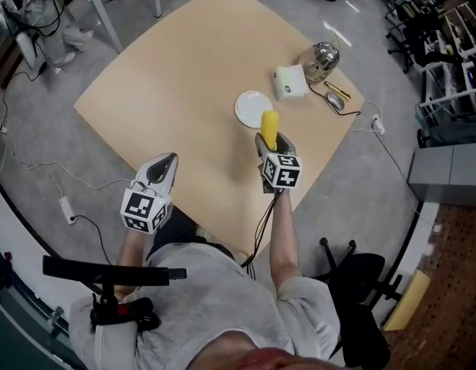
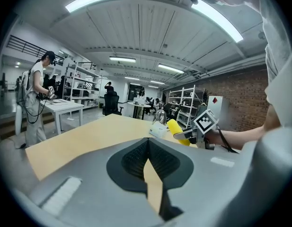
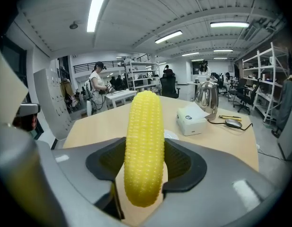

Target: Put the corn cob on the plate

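Note:
A yellow corn cob (image 1: 269,128) (image 3: 145,145) sticks up between the jaws of my right gripper (image 1: 266,141) (image 3: 141,171), which is shut on it above the table, just near of the plate. The small white plate (image 1: 251,108) (image 3: 172,135) lies bare on the tan table (image 1: 191,83); in the right gripper view only a sliver of it shows behind the cob. My left gripper (image 1: 162,167) (image 2: 150,167) hovers over the table's near left edge, jaws together with nothing in them. In the left gripper view the corn cob (image 2: 178,131) shows far off in the right gripper (image 2: 189,135).
Beyond the plate stand a white box (image 1: 289,82) (image 3: 192,119), a steel kettle (image 1: 320,58) (image 3: 206,98), a computer mouse (image 1: 335,101) (image 3: 233,123) and a yellow pen (image 1: 337,89). A black office chair (image 1: 353,280) sits near right. Cables trail on the floor at the left.

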A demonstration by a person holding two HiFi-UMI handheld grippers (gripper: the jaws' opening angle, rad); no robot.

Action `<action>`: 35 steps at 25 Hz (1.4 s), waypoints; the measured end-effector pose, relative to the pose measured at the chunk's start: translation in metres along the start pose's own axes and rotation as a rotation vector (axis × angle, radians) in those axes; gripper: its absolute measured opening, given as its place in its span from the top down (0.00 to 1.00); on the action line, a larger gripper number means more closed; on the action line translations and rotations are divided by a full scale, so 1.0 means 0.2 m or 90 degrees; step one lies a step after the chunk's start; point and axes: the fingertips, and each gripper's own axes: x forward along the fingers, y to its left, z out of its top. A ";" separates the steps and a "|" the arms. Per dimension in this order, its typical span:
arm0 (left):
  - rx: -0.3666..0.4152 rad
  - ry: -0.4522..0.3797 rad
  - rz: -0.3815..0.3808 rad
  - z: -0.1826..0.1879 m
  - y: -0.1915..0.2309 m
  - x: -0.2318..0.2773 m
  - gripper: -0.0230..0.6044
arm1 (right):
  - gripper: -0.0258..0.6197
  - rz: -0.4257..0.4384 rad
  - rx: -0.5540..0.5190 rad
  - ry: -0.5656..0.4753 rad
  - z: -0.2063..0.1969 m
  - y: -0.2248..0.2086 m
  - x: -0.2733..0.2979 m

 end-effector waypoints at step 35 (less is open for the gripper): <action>-0.036 0.011 0.055 -0.05 0.22 0.08 0.93 | 0.58 -0.009 0.016 0.204 -0.19 -0.27 0.82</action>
